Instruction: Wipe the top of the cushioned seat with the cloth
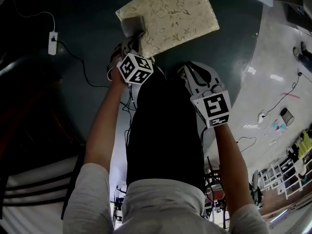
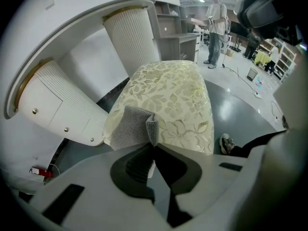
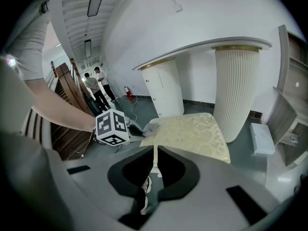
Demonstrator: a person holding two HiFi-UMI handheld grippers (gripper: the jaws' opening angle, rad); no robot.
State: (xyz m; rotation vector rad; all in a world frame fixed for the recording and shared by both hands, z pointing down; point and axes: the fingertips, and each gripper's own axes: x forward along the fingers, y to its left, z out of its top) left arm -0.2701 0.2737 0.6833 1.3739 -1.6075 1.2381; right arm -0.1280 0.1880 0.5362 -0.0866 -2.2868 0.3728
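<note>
The small grey woven cloth [image 1: 132, 26] [image 2: 131, 127] is sitting on the cream-and-gold floral cushioned seat [image 1: 171, 13] [image 2: 168, 97] [image 3: 192, 133], right at the short edge on the person's left, by the corner there. The left claw [image 1: 133, 44] [image 2: 153, 143] is pinching it. Its jaws are clamped on a raised fold of fabric that stands up just past the tips. The rest of the cloth lies flat on the cushion and spreads off to the left of the claw in the left gripper view, out to the seat's edge. That claw points steeply down at that end of the seat, with its marker cube [image 1: 135, 68] [image 3: 111, 127] riding behind it.

The seat's a rounded rectangle. In the head view its long axis runs across the picture, tilted up a bit toward the right. In the left gripper view it stretches straight away from the claw, so the cloth is at the near end with the whole patterned top ahead of it.

The right claw [image 1: 189, 73] [image 3: 155, 150] is off the seat, over the dark grey floor [image 1: 87, 13]. It's near the long edge closest to the person and clear of both the seat and the cloth. Its jaws are pressed together with nothing in them.

Further out, two white ribbed columns [image 2: 132, 37] [image 3: 238, 90] under a curved white top stand behind the seat. A white power strip [image 1: 52, 42] with its cable lies on the floor off to the left. A shoe [image 2: 226, 143] shows by the seat's right side in the left gripper view.
</note>
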